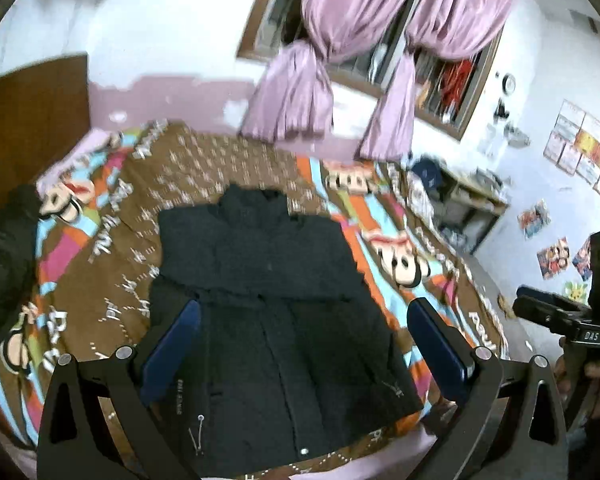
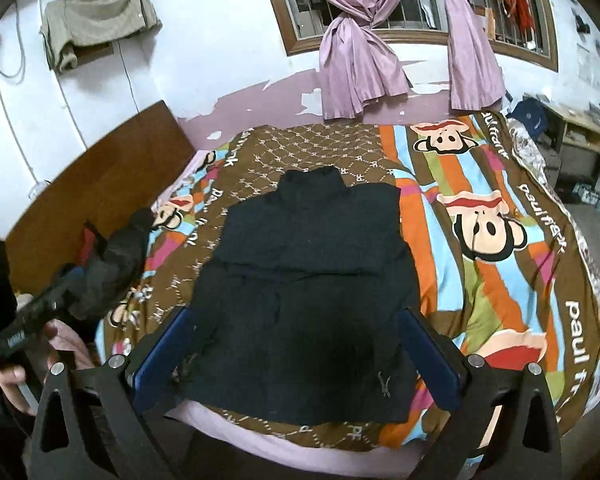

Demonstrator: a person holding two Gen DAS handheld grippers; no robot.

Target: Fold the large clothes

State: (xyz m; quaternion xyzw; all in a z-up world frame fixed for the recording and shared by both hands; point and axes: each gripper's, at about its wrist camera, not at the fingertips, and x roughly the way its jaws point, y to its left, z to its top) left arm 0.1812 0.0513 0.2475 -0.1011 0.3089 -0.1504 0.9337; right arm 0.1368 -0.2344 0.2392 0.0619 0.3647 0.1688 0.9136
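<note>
We hold both tongs wide open and empty: the left tongs [image 1: 300, 344] and the right tongs [image 2: 296, 356] hang above the bed [image 2: 480, 216]. Ahead of and below them the dark jacket [image 2: 304, 272] lies flat, its sleeves seemingly already folded in. We judge the crosswise folds still remain.

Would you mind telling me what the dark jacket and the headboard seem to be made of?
The dark navy jacket looks like matte woven fabric, perhaps lightly padded: it lies limp with soft seams. The brown headboard seems smooth wood or veneer, with a flat, even sheen.
</note>
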